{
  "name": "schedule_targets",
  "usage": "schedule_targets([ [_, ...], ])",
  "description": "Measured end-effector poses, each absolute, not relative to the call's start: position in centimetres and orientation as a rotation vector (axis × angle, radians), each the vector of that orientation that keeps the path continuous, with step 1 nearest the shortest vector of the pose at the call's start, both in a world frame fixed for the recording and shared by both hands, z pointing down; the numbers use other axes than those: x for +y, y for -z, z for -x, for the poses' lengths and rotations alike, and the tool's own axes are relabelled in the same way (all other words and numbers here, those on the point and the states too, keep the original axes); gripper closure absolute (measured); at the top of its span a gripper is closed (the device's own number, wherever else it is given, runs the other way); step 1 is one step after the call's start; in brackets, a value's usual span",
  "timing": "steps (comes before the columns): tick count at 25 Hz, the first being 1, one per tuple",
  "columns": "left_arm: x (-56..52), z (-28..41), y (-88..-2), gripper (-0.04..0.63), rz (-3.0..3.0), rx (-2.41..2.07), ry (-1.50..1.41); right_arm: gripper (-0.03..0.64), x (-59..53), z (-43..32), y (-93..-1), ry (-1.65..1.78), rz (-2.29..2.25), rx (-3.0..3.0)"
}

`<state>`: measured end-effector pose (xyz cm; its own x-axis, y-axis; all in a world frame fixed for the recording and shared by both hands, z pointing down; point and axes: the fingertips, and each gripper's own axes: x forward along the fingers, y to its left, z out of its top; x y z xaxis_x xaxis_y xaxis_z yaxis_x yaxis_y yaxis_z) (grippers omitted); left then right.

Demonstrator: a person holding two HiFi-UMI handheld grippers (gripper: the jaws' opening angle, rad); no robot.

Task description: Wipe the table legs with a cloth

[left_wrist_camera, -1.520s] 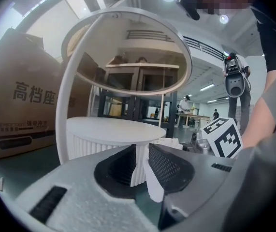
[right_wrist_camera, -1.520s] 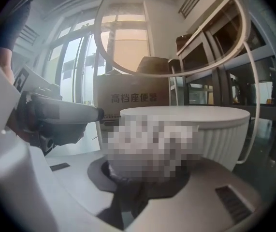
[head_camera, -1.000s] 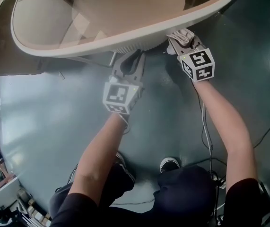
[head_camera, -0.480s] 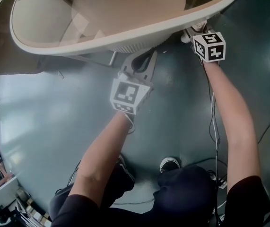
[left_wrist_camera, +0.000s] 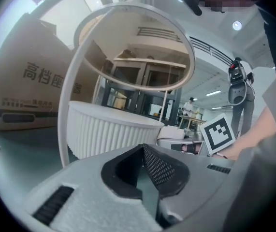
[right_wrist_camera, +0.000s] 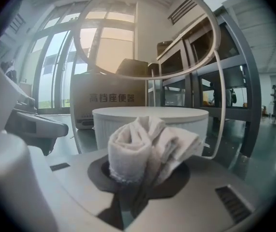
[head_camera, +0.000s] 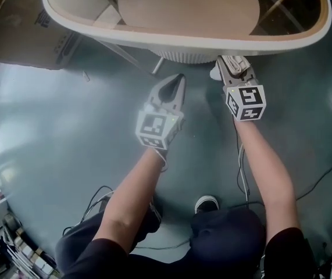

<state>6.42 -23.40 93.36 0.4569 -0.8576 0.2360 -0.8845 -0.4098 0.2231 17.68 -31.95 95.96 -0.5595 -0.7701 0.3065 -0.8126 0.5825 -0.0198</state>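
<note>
White towelling is all the evidence of progress here. The cloth (right_wrist_camera: pixel 150 146) is bunched up and sits in front of the ribbed white drum (right_wrist_camera: pixel 147 116) under the glass-topped table (head_camera: pixel 183 39), and in these pictures it presses on nothing. The thin white leg (right_wrist_camera: pixel 218 105) that curves down on the drum's right stands apart from the cloth. A second leg (left_wrist_camera: pixel 66 110) runs down on the drum's left in the left gripper view, with nothing against it either.

No leg shows a damp streak, a smear or a cleaner patch, so I cannot tell which have been wiped. My judgement is that the job is somewhere mid-way or between strokes. The cloth is gripped and brought close to the drum, but contact with a leg has yet to be made, and every leg may need a pass.

The right gripper (head_camera: pixel 231 67) points at the drum from just beside it, on the person's side. Its jaws pinch the cloth at its lower part, and the folded roll and a loose flap stand up above the pads. The left gripper (head_camera: pixel 178 81) is also on the person's side of the drum, a little further off. Its jaws are pressed together with nothing between the ridged pads, and they touch neither the leg, the drum nor the floor.
</note>
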Motion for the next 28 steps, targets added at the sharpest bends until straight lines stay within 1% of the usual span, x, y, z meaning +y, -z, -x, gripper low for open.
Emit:
schedule_targets([
  [4, -21.8, -3.9, -94.5, 0.589, -2.365, -1.515, -0.130, 0.534, -28.9, -11.4, -97.5, -0.200, -1.209, -2.592],
  [8, -20.5, -1.6, -94.8, 0.589, -2.338, -1.579, -0.154, 0.532, -26.3, -4.8, -94.9, 0.022, -1.090, -2.726],
  [11, -20.3, 0.6, -93.5, 0.589, -2.314, -1.676, -0.137, 0.531, -24.9, -1.5, -92.0, 0.107, -1.033, -2.830],
  [14, -21.5, 2.2, -92.8, 0.589, -2.306, -1.746, -0.164, 0.531, -25.1, 0.4, -92.3, 0.080, -0.996, -2.856],
  [17, -22.6, 2.0, -92.4, 0.589, -2.309, -1.777, -0.179, 0.531, -26.4, -0.9, -93.9, -0.056, -1.040, -2.843],
  [20, -23.8, 0.5, -92.1, 0.589, -2.295, -1.809, -0.155, 0.531, -27.7, -3.6, -94.7, -0.072, -1.076, -2.798],
  [28, -26.1, -8.2, -93.7, 0.589, -2.374, -1.710, -0.162, 0.535, -29.6, -13.0, -95.1, -0.135, -1.217, -2.738],
])
